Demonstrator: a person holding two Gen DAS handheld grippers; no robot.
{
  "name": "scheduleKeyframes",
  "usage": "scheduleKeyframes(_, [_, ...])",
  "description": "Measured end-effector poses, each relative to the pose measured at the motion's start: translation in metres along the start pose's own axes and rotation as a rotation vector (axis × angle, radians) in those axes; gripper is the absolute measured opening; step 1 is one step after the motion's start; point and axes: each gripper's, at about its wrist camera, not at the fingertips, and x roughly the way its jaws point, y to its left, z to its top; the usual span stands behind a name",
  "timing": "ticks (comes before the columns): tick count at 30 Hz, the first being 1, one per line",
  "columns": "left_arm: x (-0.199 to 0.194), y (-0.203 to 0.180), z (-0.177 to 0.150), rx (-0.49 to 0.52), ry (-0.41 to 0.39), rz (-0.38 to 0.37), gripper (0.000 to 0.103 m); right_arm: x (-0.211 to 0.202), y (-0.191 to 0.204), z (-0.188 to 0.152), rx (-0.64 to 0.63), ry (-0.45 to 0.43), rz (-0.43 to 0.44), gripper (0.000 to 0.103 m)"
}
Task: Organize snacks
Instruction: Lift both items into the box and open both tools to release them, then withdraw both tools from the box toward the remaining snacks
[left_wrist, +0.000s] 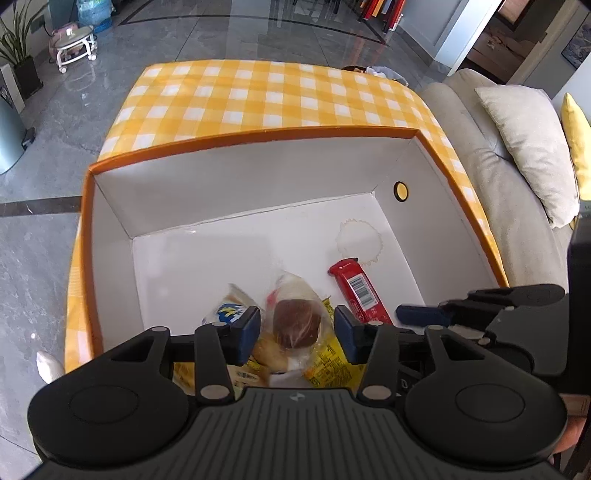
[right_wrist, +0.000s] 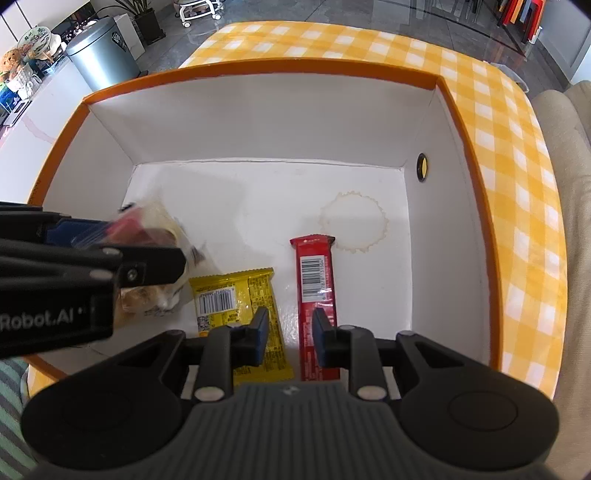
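An orange-rimmed white box (left_wrist: 258, 134) (right_wrist: 258, 72) stands on a yellow checked tablecloth. On its floor lie a red bar (left_wrist: 360, 291) (right_wrist: 316, 280), a yellow packet (left_wrist: 327, 360) (right_wrist: 240, 295) and clear-wrapped pastries (left_wrist: 295, 323) (right_wrist: 155, 295). My left gripper (left_wrist: 297, 334) is open above the box, and a bagged brown pastry shows blurred between its fingers. In the right wrist view it (right_wrist: 110, 240) reaches in from the left. My right gripper (right_wrist: 290, 336) is open and empty over the yellow packet and red bar; it also shows at the right of the left wrist view (left_wrist: 424, 314).
A beige sofa with cushions (left_wrist: 517, 147) stands right of the table. A grey bin (right_wrist: 101, 61) and a white counter (right_wrist: 22, 136) are to the left. A ring stain (right_wrist: 354, 225) marks the box floor. A grey tiled floor lies beyond the table.
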Motion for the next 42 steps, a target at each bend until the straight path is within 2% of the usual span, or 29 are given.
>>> scheduleKeyframes(1, [-0.005,-0.001,-0.001,0.006,-0.009,0.002,0.057,-0.003,0.001,0.000,0.000,-0.003,-0.006,0.036])
scheduleKeyframes(2, [-0.010,-0.003,-0.001,0.010,-0.021,0.005,0.059,-0.006,0.001,0.000,-0.001,-0.011,-0.011,0.040])
scheduleKeyframes(6, [-0.034,-0.008,-0.005,0.031,-0.079,0.023,0.066,-0.023,0.005,-0.001,-0.023,-0.045,-0.023,0.047])
scheduleKeyframes(13, [-0.078,-0.016,-0.017,0.050,-0.177,0.057,0.067,-0.065,0.016,-0.011,-0.067,-0.143,-0.042,0.058])
scheduleKeyframes(20, [-0.117,-0.024,-0.039,0.074,-0.256,0.081,0.067,-0.112,0.022,-0.033,-0.066,-0.252,-0.047,0.060])
scheduleKeyframes(27, [-0.147,-0.033,-0.075,0.138,-0.337,0.102,0.067,-0.160,0.029,-0.077,-0.019,-0.380,-0.015,0.065])
scheduleKeyframes(30, [-0.153,-0.036,-0.095,0.169,-0.356,0.098,0.069,-0.173,0.033,-0.099,-0.006,-0.423,-0.010,0.066])
scheduleKeyframes(35, [-0.154,-0.034,-0.128,0.205,-0.360,0.140,0.071,-0.185,0.039,-0.142,0.011,-0.507,-0.082,0.067])
scheduleKeyframes(38, [-0.150,-0.029,-0.144,0.194,-0.341,0.138,0.071,-0.182,0.039,-0.168,0.033,-0.510,-0.075,0.069])
scheduleKeyframes(42, [-0.137,-0.021,-0.161,0.144,-0.272,0.138,0.071,-0.169,0.036,-0.196,0.056,-0.471,-0.068,0.069])
